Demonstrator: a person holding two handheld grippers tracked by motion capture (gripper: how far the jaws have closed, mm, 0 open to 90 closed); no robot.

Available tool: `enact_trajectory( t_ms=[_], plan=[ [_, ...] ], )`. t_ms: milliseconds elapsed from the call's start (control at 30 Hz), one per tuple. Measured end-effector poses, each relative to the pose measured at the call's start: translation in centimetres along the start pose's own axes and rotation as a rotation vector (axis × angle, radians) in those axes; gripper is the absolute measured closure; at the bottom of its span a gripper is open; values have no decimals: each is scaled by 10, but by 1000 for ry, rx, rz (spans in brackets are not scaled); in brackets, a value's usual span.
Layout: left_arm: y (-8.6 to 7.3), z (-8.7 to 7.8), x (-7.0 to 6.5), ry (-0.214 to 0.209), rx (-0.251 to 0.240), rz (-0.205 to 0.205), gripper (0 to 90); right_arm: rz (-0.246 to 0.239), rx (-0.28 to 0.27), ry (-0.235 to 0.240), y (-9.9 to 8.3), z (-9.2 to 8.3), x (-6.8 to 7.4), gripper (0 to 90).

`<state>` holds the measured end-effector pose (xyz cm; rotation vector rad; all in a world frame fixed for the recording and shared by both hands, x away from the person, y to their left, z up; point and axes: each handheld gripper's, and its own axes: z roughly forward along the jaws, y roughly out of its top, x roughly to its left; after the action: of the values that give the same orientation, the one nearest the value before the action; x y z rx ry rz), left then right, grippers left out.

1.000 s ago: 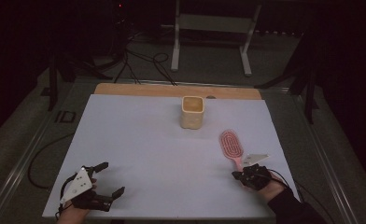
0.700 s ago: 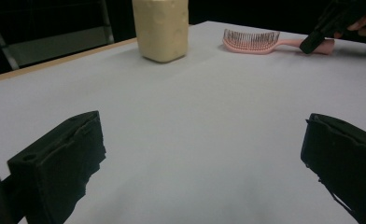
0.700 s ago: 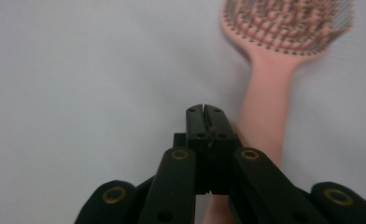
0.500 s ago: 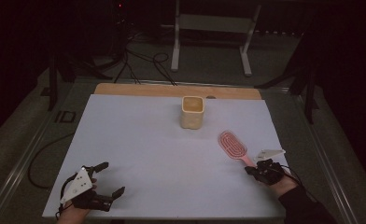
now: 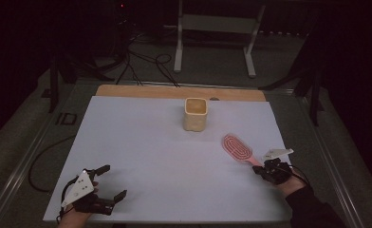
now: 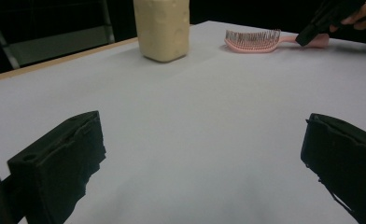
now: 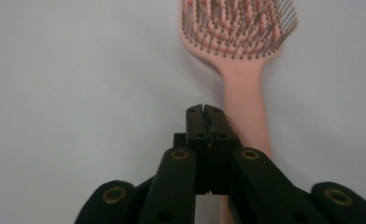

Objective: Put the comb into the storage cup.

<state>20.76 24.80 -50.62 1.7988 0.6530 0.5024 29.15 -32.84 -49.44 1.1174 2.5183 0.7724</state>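
Note:
A pink hairbrush (image 5: pixel 237 148) lies bristles up on the white table sheet (image 5: pixel 165 156), right of centre, with its handle pointing toward the right hand. My right gripper (image 5: pixel 258 169) is at the handle's end. In the right gripper view (image 7: pixel 203 110) its jaws are pressed together with nothing between them, and the brush handle (image 7: pixel 244 105) runs just beside and under them. My left gripper (image 5: pixel 114 181) rests at the near left corner, with its jaws wide apart (image 6: pixel 204 154) over bare sheet. A cream square cup (image 5: pixel 195 114) stands upright at the back centre.
The left gripper view looks across the sheet to the cup (image 6: pixel 162 28), the brush (image 6: pixel 253 39) and the right gripper (image 6: pixel 314 30). A wooden strip (image 5: pixel 141 91) borders the far edge. Dark floor, cables and a stand's legs (image 5: pixel 212 42) lie beyond.
My right gripper has moved to the right along the near edge. The brush's handle end has swung right with it. The left gripper has stayed put.

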Motion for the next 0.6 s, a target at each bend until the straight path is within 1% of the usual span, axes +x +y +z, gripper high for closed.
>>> enact_trajectory(
  t_ms=[133, 200, 300, 467, 600],
  plan=[
    [0, -1, 0, 2, 1, 3, 0, -22, -12, 1, 3, -5, 1, 900],
    [0, 0, 0, 0, -2, -2, 0, -35, -16, -4, 5, -8, 2, 900],
    [0, 0, 0, 1, -1, -1, 0, -40, -32, -4, 9, -15, 2, 900],
    [0, 0, 0, 1, -1, -1, 0, -73, -49, -15, 19, -27, 2, 900],
    [0, 0, 0, 1, -1, -2, 0, -96, -42, -16, 27, -36, 0, 899]
  ],
)
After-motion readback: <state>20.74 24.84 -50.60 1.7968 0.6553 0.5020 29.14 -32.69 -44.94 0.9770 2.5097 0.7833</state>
